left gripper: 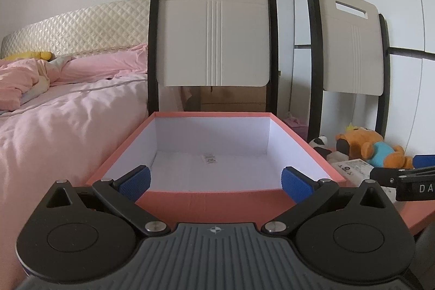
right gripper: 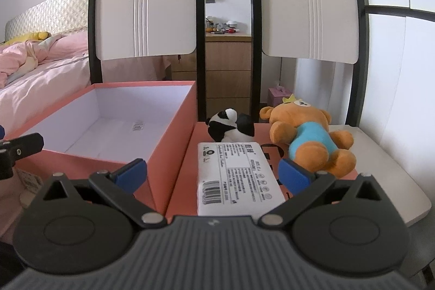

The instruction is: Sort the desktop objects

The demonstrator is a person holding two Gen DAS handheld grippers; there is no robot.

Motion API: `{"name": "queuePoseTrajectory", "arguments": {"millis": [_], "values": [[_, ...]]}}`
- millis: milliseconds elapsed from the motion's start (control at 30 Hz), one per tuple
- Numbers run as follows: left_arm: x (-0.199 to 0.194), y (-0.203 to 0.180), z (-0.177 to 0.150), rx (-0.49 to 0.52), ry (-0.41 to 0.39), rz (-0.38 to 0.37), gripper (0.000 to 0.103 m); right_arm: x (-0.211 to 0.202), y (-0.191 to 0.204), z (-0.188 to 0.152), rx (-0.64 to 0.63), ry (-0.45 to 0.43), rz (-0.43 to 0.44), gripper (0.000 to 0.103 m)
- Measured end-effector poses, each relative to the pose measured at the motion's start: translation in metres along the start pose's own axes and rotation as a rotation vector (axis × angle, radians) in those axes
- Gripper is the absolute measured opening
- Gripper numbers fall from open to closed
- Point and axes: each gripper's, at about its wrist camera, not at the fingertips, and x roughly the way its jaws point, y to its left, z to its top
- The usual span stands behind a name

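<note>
Left wrist view: my left gripper (left gripper: pixel 216 182), jaws spread wide and empty, blue pads (left gripper: pixel 136 182) either side of the near wall of the salmon box (left gripper: pixel 214 201); the box interior shows white and bare but for a small label on its floor. Risk as I judge it: the pads sit close to that near rim, so pushing forward could shove the box toward the chair (left gripper: pixel 214 29) rather than reach anything. To the right, beyond the box, the orange bear (left gripper: pixel 372 147) and panda toy (left gripper: pixel 322 142) lie well clear of this tool; my other gripper's arm crosses the right edge. Right wrist view: my right gripper (right gripper: pixel 213 175), likewise fully open and holding nothing, hangs over the near end of the white packet (right gripper: pixel 236 175), which lies flat on the salmon lid (right gripper: pixel 185 175) just beside the box. The packet lies between the pads but untouched. Panda toy touches the packet's far end; orange bear lies just right of it, near my right pad. Risks, judged: closing here might catch the bear's leg, or the flat packet may slide on the lid and nudge the panda off.
</note>
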Motion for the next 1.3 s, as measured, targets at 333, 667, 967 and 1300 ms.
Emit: {"name": "queuePoseTrajectory", "arguments": {"millis": [333,667,967,1300], "values": [[-0.0013,-0.0037,-0.0049,0.026,0.000,0.006,0.103,-0.0013,-0.0029,-0.0027,0.008,-0.016,-0.005,0.103],[-0.0013,-0.0042,-0.0047,0.029,-0.002,0.007,0.103,-0.0031,-0.0015,-0.0002,0.015,-0.029,0.012,0.103],[-0.0029,-0.0036,-0.0073,0.034,-0.006,0.005,0.103,-0.0042,-0.0034,-0.0009,0.022,-0.031,0.012,0.103],[-0.0030,-0.0059,-0.0067,0.039,-0.006,0.009,0.103,-0.0051,-0.0039,-0.0013,0.019,-0.033,0.012,0.103]]}}
